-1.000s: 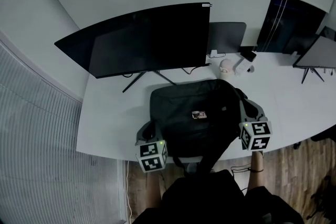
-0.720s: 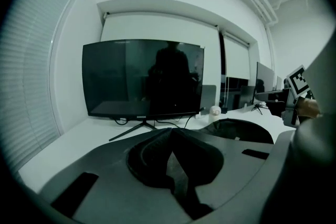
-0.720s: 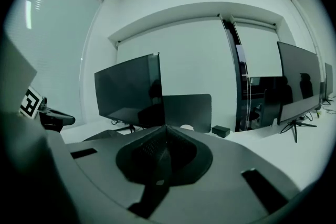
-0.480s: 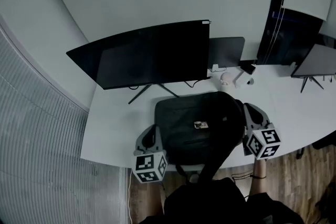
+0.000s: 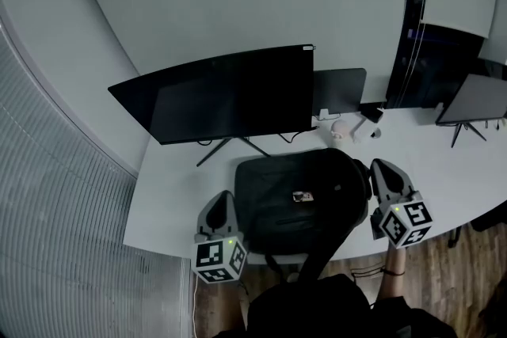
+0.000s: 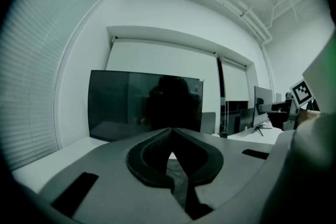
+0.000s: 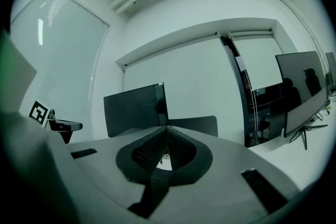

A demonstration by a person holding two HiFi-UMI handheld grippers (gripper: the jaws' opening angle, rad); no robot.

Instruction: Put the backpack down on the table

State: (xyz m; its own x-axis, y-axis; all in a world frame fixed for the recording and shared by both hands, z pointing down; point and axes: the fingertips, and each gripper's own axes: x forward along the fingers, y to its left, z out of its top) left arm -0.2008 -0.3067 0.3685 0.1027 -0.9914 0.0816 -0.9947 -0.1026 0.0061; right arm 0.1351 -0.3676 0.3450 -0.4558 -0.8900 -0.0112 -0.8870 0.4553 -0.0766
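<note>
The black backpack (image 5: 301, 198) lies flat at the front of the white table (image 5: 178, 194), and one of its straps hangs over the near edge toward the person. My left gripper (image 5: 225, 200) is at the bag's left side and my right gripper (image 5: 380, 167) at its right side. Both point level toward the monitor. In the left gripper view the pads (image 6: 157, 152) are pressed together, and a dark strip of webbing (image 6: 181, 194) runs down from between them. The right gripper view shows the same: closed pads (image 7: 178, 147) and a dark strap (image 7: 152, 191) below them.
A wide curved monitor (image 5: 230, 95) stands behind the backpack, with a smaller dark screen (image 5: 339, 91) to its right. Small white items (image 5: 342, 131) lie near the monitor's foot. Another screen on a stand (image 5: 475, 99) is at the far right. Window blinds (image 5: 55, 233) run along the left.
Both grippers have risen at the backpack's sides and stayed shut. The head view has pulled back, so the table and monitor look smaller and lower.
</note>
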